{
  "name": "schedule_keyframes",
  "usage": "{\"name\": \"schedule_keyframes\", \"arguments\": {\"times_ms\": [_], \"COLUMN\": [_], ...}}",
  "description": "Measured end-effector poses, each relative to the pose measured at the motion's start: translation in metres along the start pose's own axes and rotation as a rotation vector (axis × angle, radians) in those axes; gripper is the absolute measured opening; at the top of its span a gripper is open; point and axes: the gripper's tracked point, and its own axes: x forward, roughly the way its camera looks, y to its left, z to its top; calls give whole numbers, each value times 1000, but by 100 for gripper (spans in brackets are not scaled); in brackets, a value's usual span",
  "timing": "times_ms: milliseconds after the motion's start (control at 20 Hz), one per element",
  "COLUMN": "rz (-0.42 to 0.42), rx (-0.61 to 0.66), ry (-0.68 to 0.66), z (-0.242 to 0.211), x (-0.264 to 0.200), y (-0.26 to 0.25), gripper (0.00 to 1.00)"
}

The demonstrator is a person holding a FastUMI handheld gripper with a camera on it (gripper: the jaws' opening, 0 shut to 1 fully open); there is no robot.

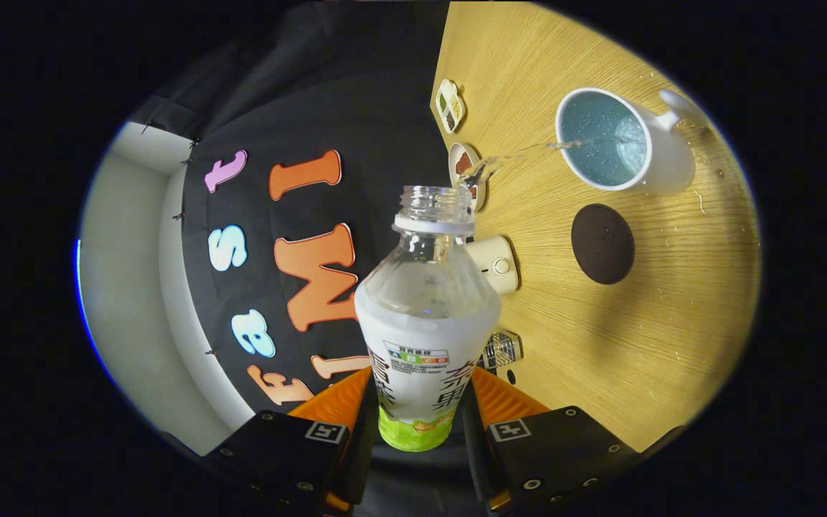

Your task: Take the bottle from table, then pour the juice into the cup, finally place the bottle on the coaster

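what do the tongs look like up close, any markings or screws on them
The tongs have two blocky, angular housings with flat faces, one on each side. Each housing carries a small square black-and-white fiducial tag on its top face, near the inner edge, and several round screw heads along its lower faces. Ribbed, wedge-shaped inner parts run forward from the housings toward the bottle. No cables are visible.

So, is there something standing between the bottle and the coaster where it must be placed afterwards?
Nothing visible does. The gripper is shut on the bottle, which is tipped and pouring a thin stream into the white cup. The dark round coaster lies bare on the wooden table, beside the cup, with open tabletop between it and the bottle.
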Motion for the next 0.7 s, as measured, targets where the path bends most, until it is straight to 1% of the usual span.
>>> {"name": "schedule_keyframes", "arguments": {"times_ms": [250,350,700], "rz": [7,28,10], "rx": [22,44,73], "ry": [0,0,1], "z": [2,3,1], "x": [-1,-2,0], "y": [4,11,5], "gripper": [58,58,58]}}
